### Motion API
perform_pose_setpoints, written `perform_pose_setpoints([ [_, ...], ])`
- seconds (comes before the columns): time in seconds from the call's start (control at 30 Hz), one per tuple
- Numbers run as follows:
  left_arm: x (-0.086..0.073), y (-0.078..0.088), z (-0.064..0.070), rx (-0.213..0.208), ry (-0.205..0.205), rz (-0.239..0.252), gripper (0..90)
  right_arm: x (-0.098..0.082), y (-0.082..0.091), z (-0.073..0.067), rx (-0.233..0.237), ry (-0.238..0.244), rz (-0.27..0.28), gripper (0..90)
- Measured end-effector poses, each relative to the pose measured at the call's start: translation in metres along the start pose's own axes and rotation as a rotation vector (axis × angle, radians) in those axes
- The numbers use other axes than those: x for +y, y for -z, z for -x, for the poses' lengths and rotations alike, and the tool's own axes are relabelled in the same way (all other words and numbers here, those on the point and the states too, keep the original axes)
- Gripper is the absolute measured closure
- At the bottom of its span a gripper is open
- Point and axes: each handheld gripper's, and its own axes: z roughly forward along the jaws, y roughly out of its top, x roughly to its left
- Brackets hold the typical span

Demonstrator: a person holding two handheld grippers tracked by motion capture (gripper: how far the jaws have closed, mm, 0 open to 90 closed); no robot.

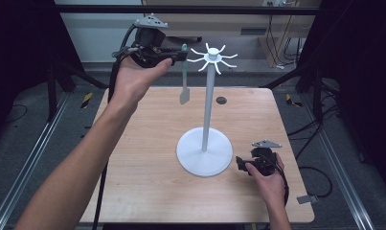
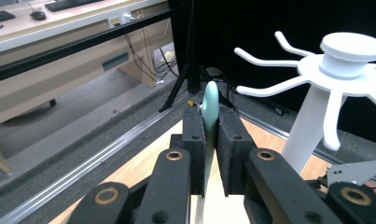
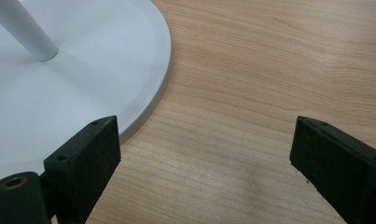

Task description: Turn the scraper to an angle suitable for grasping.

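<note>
Right gripper [image 1: 242, 164] is sitting low near the table's [image 1: 142, 191] near right corner, jaws standing wide apart with nothing between them, one jaw hanging over the rim of the white stand's round base [image 3: 143, 88]. The stand [image 1: 206, 120] is standing upright right of the table's centre, base flat on the wood. Left gripper [image 1: 183, 53] is being held high over the far edge, jaws clamping the top of a pale green spatula [image 1: 184, 84], pads [image 2: 195, 149] pressing its handle from both sides. Spatula is hanging blade down, clear of the table, just beside the stand's hook arms [image 1: 195, 51], not touching them. A small dark disc [image 1: 221, 100] is lying near the far edge.
</note>
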Motion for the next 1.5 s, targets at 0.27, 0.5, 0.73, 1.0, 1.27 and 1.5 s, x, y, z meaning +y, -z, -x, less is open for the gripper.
perform_pose_setpoints([
  [0.27,0.0,-0.007,0.004,0.005,0.002,-0.003,82.7,0.0,0.0,0.0,0.0,-0.003,-0.003,8.8],
  [0.5,0.0,-0.01,0.005,-0.005,0.01,0.01,82.7,0.0,0.0,0.0,0.002,-0.004,-0.006,8.8],
  [0.73,-0.001,-0.008,0.005,-0.01,0.009,0.022,82.6,-0.001,0.0,0.0,0.002,-0.002,-0.008,8.8],
  [1.0,-0.003,-0.01,0.01,-0.043,0.0,0.036,82.6,0.0,0.0,0.0,0.003,-0.001,-0.011,8.8],
  [1.27,-0.007,-0.011,0.011,-0.067,0.015,0.044,82.5,0.0,-0.001,0.0,0.004,0.003,-0.01,8.8],
  [1.5,-0.01,-0.011,0.01,-0.086,0.034,0.062,82.0,-0.001,-0.001,0.0,0.002,0.003,-0.012,8.8],
])
